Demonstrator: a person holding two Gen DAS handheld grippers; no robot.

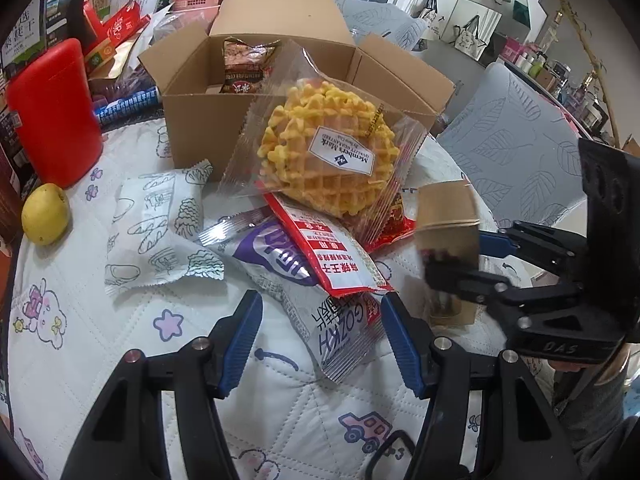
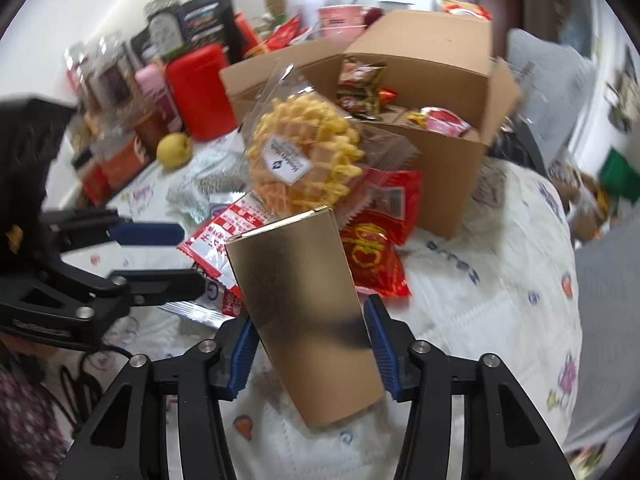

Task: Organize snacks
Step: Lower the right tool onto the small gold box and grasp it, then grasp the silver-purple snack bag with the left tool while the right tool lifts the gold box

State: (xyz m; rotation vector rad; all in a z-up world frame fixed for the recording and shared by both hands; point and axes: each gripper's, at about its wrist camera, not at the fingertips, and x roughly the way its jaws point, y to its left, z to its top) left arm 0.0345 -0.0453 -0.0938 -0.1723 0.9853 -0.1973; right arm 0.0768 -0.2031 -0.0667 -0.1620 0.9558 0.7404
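Note:
A tall gold box [image 2: 304, 304] stands tilted between the blue pads of my right gripper [image 2: 310, 316], which is shut on its sides. In the left wrist view the same gold box [image 1: 448, 216] and right gripper [image 1: 460, 260] sit at the right of the snack pile. My left gripper [image 1: 320, 308] is open, and a corner of the white and purple packet [image 1: 280, 256] lies between its fingers untouched. A wrapped waffle [image 1: 324, 148] leans on the open cardboard box [image 1: 200, 128], above a red and white packet [image 1: 340, 256]. A white line-drawn packet [image 1: 152, 224] lies to the left.
Several snack packs lie inside the cardboard box [image 2: 440, 172]. A red canister [image 1: 52, 112] and a yellow fruit [image 1: 45, 214] stand at the left, with cluttered packages behind. A red packet [image 2: 372, 252] lies under the waffle. Grey pillows [image 1: 508, 140] sit at the right on the quilted cover.

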